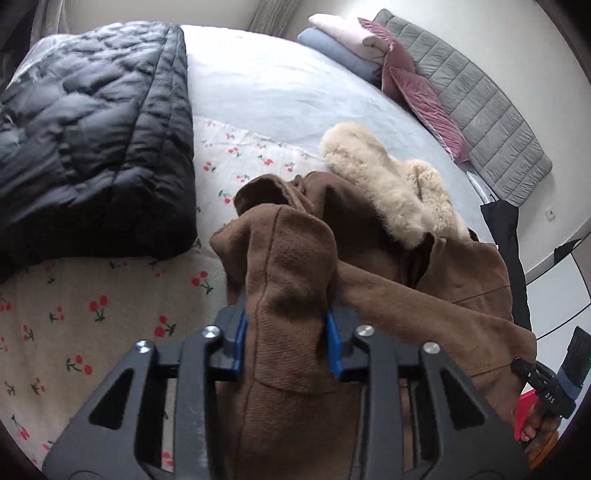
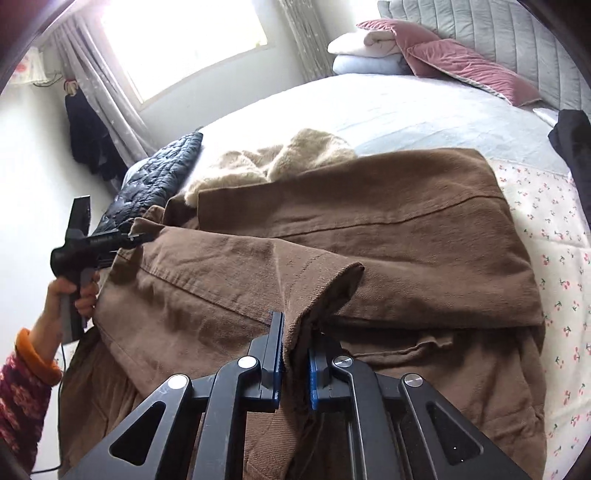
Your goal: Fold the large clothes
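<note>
Lay mid-fold on the bed (image 2: 388,99): coat (image 2: 369,229) doubled once, fur collar (image 2: 280,158) at 11 o'clock. Left gripper (image 1: 286,341) and right gripper (image 2: 295,363) each clamped a coat fold (further folds judged outstanding).

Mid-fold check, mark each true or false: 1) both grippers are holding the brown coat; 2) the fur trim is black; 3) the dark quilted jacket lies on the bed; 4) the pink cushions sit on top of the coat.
1) True: the left gripper and the right gripper each pinch fabric of the brown coat.
2) False: the fur trim is cream-beige.
3) True: the dark quilted jacket lies on the bed, beside the coat.
4) False: the pink cushions lean at the grey headboard, apart from the coat.
</note>
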Tool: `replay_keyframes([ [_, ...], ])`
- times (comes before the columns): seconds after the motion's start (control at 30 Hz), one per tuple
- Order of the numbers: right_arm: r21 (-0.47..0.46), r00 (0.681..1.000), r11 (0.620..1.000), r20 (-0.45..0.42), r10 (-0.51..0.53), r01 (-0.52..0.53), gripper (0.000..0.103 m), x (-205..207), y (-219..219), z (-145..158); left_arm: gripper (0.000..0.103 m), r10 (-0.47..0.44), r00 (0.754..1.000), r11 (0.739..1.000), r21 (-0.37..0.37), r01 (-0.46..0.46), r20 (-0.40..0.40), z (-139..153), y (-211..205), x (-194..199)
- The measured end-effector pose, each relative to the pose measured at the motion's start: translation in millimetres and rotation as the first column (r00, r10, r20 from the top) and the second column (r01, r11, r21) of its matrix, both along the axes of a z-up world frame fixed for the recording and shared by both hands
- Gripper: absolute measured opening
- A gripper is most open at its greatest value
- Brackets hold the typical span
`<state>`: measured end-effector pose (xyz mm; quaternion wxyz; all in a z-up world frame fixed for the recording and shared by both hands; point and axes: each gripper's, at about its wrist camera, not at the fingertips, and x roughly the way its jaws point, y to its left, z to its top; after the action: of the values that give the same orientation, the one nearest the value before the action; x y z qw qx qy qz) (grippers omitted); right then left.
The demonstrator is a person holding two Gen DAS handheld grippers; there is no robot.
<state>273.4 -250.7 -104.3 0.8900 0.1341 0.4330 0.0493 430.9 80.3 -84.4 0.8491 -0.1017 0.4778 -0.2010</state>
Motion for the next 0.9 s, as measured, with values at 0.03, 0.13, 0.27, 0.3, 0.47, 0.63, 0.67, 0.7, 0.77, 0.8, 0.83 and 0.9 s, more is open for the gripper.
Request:
replay_keyframes([
  [0.03, -0.024, 1.000, 1.000, 0.009, 0.002, -0.002, 0.009, 0.3, 3.9, 5.5, 0.027, 0.012, 0.999, 1.000, -0.012, -0.011, 0.042, 10.3, 2.1, -7.2],
  [0.13, -0.100, 0.997, 0.995, 0.076, 0.003, 0.005, 0.009, 9.9, 14.2, 25.5, 0.024, 0.112, 0.972, 0.992, -0.081, -0.097, 0.205, 46.8, 19.4, -28.3],
  [0.27, -0.200, 0.984, 0.979, 0.179, 0.001, 0.035, 0.009, 54.2, 26.2, 57.6, 0.044, 0.232, 0.938, 0.973, -0.052, -0.226, 0.256, 58.9, 27.4, -26.2],
  [0.3, -0.271, 0.983, 0.961, 0.186, -0.006, 0.057, 0.009, 73.1, 29.2, 58.0, 0.047, 0.241, 0.937, 0.969, -0.008, -0.247, 0.251, 55.2, 25.7, -22.6],
  [0.47, -0.273, 0.991, 0.960, -0.094, -0.095, 0.066, 0.027, 148.8, 9.9, 3.8, 0.051, 0.218, 0.921, 0.955, 0.125, -0.270, 0.324, 60.0, 26.9, -39.5],
  [0.63, -0.229, 0.994, 0.967, 0.000, -0.113, 0.110, 0.048, 126.6, 3.2, 0.6, 0.053, 0.045, 0.938, 0.974, 0.193, -0.117, 0.342, 71.1, -4.8, -48.7],
  [0.67, -0.212, 0.995, 0.972, 0.006, -0.100, 0.099, 0.051, 125.5, 8.8, -0.2, 0.053, 0.011, 0.947, 0.980, 0.185, -0.074, 0.322, 68.0, -17.3, -46.1],
  [0.7, -0.204, 0.997, 0.976, -0.002, -0.078, 0.076, 0.051, 127.3, 17.1, -2.2, 0.053, -0.015, 0.954, 0.985, 0.171, -0.038, 0.299, 62.9, -27.6, -41.7],
  [0.77, -0.234, 0.998, 0.971, -0.033, -0.055, 0.045, 0.053, 130.1, 31.2, -5.9, 0.053, -0.053, 0.971, 0.987, 0.160, 0.015, 0.235, 48.0, -46.1, -42.8],
  [0.8, -0.256, 0.998, 0.966, -0.043, -0.050, 0.037, 0.053, 132.2, 36.9, -6.0, 0.053, -0.059, 0.977, 0.985, 0.172, 0.023, 0.205, 40.3, -51.8, -43.3],
  [0.83, -0.285, 0.998, 0.958, -0.056, -0.039, 0.021, 0.053, 133.7, 43.5, -8.2, 0.053, -0.059, 0.981, 0.983, 0.180, 0.025, 0.185, 35.0, -52.2, -44.9],
  [0.9, -0.308, 0.998, 0.951, -0.065, -0.020, -0.001, 0.054, 127.1, 45.2, -10.9, 0.053, -0.040, 0.985, 0.987, 0.159, 0.013, 0.166, 32.8, -36.9, -53.5],
])
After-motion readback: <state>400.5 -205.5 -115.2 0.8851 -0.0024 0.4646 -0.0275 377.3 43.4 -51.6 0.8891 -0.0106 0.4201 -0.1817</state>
